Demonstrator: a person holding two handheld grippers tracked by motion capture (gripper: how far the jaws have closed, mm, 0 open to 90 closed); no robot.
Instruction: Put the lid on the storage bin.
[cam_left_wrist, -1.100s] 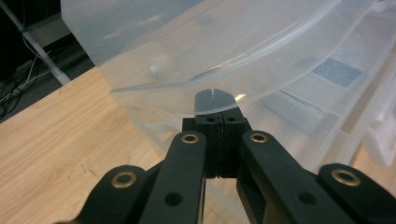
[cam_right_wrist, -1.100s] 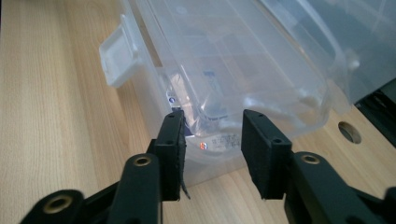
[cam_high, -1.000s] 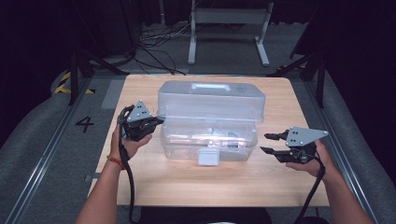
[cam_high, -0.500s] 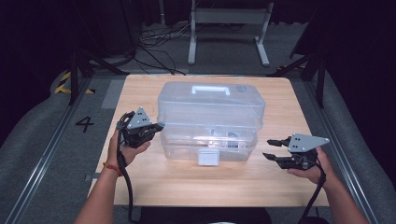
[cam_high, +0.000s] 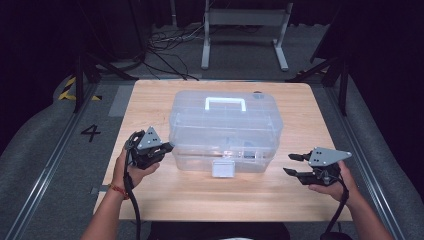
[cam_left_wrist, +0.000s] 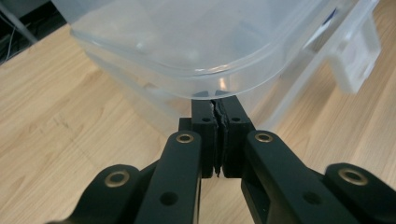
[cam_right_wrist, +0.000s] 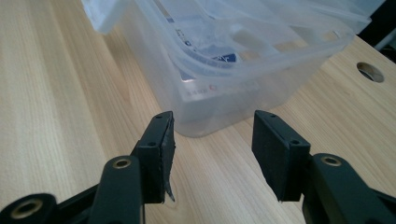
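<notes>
Both hands lower now — L gripper (cam_high: 167, 147) clenched empty under box (cam_high: 225, 132) rim, R gripper (cam_high: 294, 164) released, jaws just widening — side lift likely.

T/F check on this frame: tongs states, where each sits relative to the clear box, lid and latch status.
1. The left tongs are shut, tips at the clear plastic box. True.
2. The right tongs clamp the box's corner. False: their jaws stand apart with nothing between them, short of the box; they have just been opening.
3. The box's lid is off and lies on the wooden table. False: the lid is on, white handle on top.
4. A white latch sits on the box's front, facing the person. True.
5. Each hand is at a different end of the box. True.
</notes>
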